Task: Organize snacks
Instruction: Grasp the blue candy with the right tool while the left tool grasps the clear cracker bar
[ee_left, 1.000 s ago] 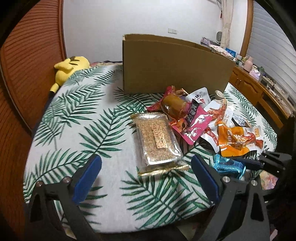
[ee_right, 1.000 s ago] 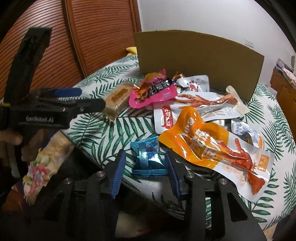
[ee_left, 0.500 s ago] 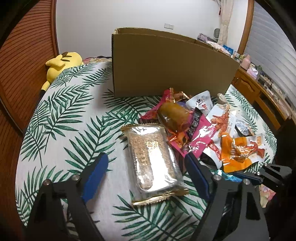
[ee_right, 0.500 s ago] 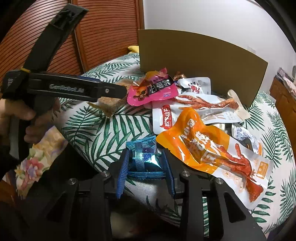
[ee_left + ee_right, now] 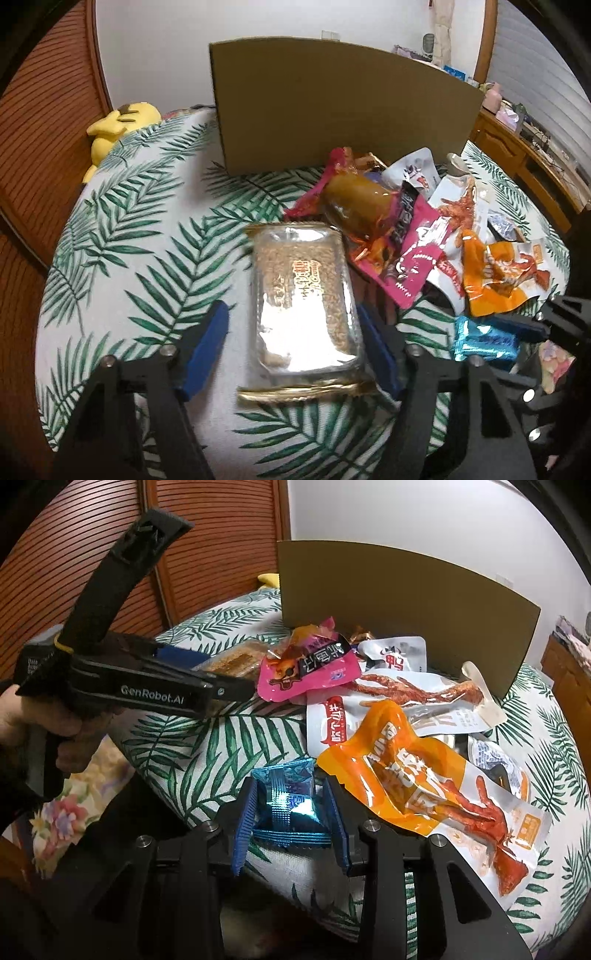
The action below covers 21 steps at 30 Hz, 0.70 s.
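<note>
Right gripper (image 5: 291, 827) pinches blue packet (image 5: 290, 805); left gripper (image 5: 291, 354) straddles sesame bar (image 5: 304, 295).

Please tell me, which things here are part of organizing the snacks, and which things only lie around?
Part of the job: clear cracker pack, blue packet, pink pouch, orange pouch, white pouches, cardboard box, left gripper, right gripper.

Only lying around: yellow plush toy, leaf-print tablecloth.

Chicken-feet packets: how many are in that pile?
2. The orange packet lies at the pile's front, beside the blue foil snack in the right tool; the white packet lies behind it, nearer the cardboard box. Others may be buried.
</note>
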Each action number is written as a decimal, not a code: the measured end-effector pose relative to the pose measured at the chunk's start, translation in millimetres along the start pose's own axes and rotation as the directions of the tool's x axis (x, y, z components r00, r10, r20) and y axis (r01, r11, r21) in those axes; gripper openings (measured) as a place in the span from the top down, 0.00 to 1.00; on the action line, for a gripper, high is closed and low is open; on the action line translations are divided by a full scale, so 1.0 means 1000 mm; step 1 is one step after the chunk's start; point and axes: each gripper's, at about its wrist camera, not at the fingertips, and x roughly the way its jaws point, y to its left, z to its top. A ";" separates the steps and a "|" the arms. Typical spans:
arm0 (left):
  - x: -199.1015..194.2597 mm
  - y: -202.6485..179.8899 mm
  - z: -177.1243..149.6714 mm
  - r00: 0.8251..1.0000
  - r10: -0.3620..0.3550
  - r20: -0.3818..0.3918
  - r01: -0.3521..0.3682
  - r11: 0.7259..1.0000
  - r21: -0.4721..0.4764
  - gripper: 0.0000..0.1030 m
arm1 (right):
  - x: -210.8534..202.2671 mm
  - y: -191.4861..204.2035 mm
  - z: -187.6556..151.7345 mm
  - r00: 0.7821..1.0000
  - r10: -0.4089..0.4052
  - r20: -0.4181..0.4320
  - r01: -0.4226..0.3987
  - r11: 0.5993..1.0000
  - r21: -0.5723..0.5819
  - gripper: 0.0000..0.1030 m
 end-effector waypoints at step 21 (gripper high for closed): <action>-0.023 0.019 -0.024 0.997 -0.030 0.069 0.035 0.996 -0.076 0.55 | -0.002 -0.003 0.001 0.998 0.058 0.023 -0.058 0.998 0.006 0.67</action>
